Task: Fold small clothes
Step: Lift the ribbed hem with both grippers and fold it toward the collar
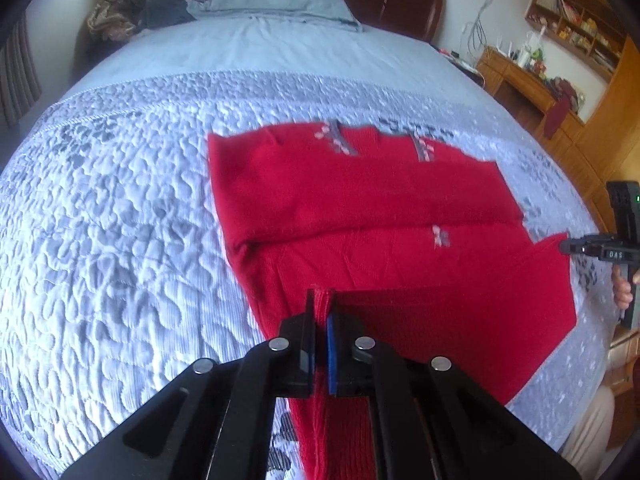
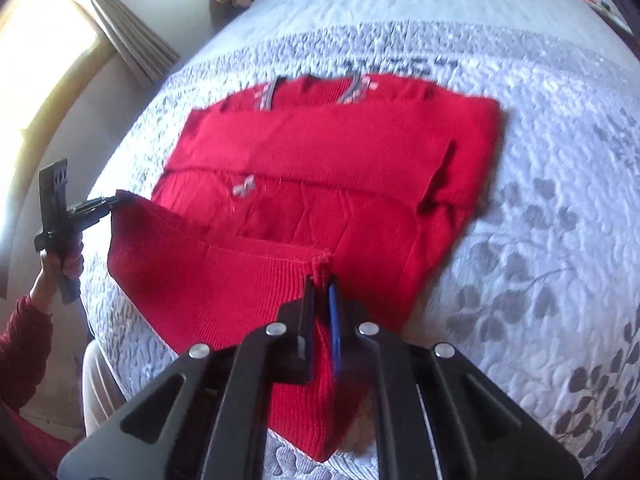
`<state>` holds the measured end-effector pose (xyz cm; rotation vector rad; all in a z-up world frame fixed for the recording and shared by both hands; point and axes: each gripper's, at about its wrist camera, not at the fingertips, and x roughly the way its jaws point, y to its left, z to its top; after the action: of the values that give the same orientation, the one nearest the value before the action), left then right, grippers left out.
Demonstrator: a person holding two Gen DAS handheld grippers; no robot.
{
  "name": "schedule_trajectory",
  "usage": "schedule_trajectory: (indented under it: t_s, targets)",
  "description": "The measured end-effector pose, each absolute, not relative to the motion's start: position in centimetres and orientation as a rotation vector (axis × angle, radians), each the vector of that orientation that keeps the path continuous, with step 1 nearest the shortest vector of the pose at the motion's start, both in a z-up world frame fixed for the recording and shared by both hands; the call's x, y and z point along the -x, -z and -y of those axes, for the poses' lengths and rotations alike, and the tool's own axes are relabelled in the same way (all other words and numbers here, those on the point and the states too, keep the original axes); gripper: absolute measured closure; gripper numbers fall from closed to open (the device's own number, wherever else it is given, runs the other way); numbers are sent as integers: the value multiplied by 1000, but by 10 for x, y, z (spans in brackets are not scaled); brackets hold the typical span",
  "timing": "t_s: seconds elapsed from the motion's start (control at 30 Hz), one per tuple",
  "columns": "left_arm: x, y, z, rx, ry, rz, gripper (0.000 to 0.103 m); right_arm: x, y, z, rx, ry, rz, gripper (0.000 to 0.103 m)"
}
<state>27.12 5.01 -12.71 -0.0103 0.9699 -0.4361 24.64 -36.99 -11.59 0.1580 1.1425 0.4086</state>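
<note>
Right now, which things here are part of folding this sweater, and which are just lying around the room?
Part of the job:
- red sweater, hem lifted off the quilted bedspread
- left gripper, shut on the hem
- right gripper, shut on the hem

Just lying about:
- pillow
- dark clothes heap beside the pillow
- cluttered wooden desk
- curtain

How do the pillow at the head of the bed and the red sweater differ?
The pillow is pale blue-grey; the red sweater is bright red with small patterned trims. The pillow lies untouched by the headboard; the sweater has both near corners pinched, by the left gripper and the right gripper. The pillow is plump; the sweater lies flat, partly folded. Both rest on the bed.
</note>
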Motion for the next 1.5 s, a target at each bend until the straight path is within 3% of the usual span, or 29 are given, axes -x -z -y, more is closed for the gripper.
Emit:
schedule_trajectory:
  t_s: [0.3, 0.47, 0.7, 0.87, 1.03, 1.1, 1.17, 1.2, 1.23, 1.27, 1.3, 1.5]
  targets:
    - [-360, 73, -42, 85, 338, -864, 99, -321, 68, 398, -188, -299, -1046, 98]
    - [-436, 70, -20, 74, 267, -851, 99, -393, 59, 407, -181, -221, -1046, 99]
    - [-509, 120, 4, 30, 181, -933, 99, -476, 118, 414, -178, -117, -1147, 99]
    - [-528, 175, 21, -66, 133, -1042, 99, -491, 168, 420, -193, -67, -1231, 98]
    - [-528, 195, 26, -114, 110, -1065, 97, -493, 192, 428, -228, -38, -1256, 95]
    - [-526, 193, 25, -114, 97, -1067, 92, -491, 192, 427, -217, -32, -1254, 92]
    - [-522, 185, 19, -114, 61, -1060, 72, -485, 183, 426, -204, -17, -1236, 81]
    - [-518, 178, 14, -101, 59, -1057, 70, -478, 175, 427, -196, -8, -1219, 78]
    - [-512, 170, 7, -87, 55, -1055, 59, -466, 164, 429, -193, -3, -1201, 76]
    - [-504, 163, 0, -70, 43, -1054, 44, -457, 157, 429, -198, -14, -1196, 67]
    - [-490, 154, -11, -49, 36, -1054, 38, -440, 147, 431, -203, -33, -1197, 62]
    - [-397, 145, -62, -3, 97, -1179, 28, -346, 134, 423, -151, -101, -1296, 51]
